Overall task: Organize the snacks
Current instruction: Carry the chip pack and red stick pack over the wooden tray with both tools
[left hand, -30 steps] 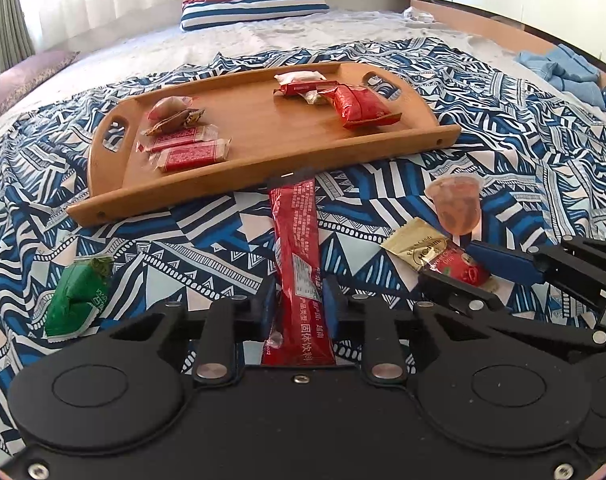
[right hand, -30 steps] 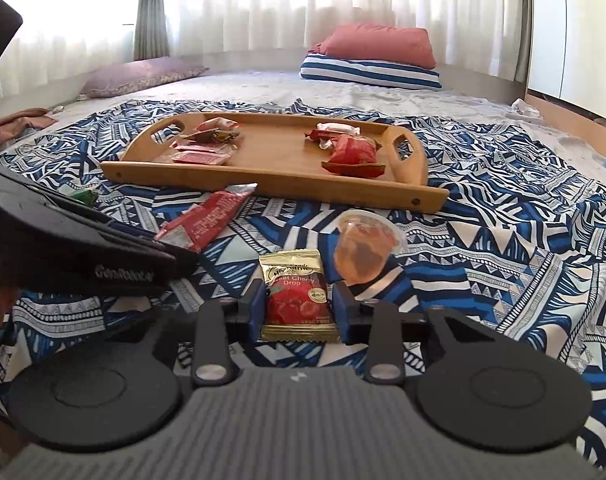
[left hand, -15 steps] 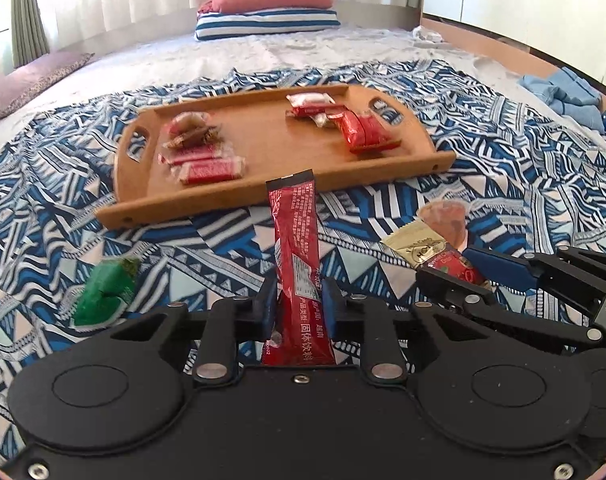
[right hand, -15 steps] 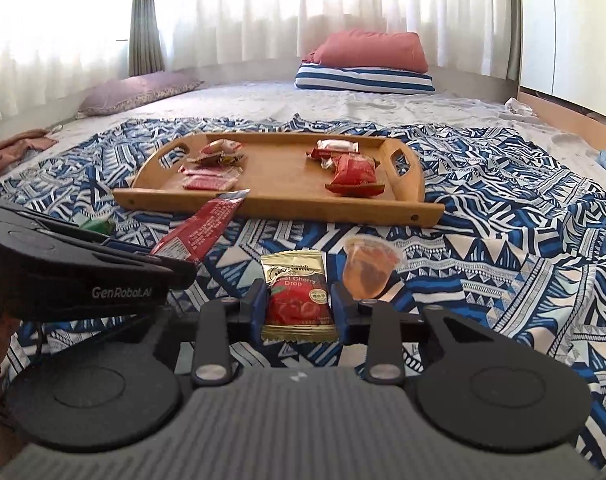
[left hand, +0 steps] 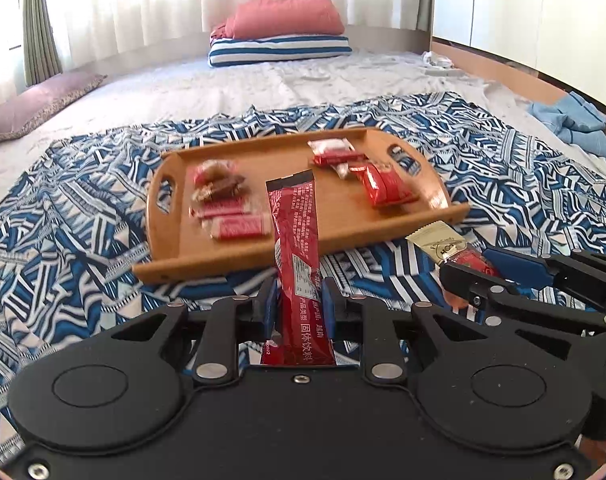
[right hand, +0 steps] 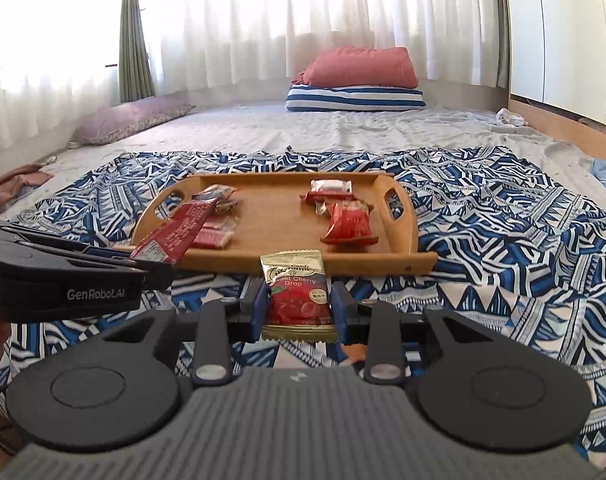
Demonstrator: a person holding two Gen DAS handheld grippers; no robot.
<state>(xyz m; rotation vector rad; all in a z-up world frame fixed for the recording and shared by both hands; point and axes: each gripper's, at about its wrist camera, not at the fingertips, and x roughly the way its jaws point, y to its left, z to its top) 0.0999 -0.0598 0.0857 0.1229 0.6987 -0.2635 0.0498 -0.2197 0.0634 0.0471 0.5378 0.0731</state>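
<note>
My left gripper is shut on a long red drink-mix sachet and holds it in the air before the wooden tray. My right gripper is shut on a gold and red cherry drop packet, also lifted, in front of the tray. The tray lies on the blue patterned cloth and holds several red snack packets at its left and right. The right gripper also shows in the left wrist view, and the left gripper in the right wrist view.
The blue and white cloth covers the near bed. A red pillow on a striped one lies at the back, a purple pillow at back left, blue clothes at the right.
Both grippers have risen and pulled back with their packets lifted off the cloth. The green packet and the jelly cup have dropped out of view.
</note>
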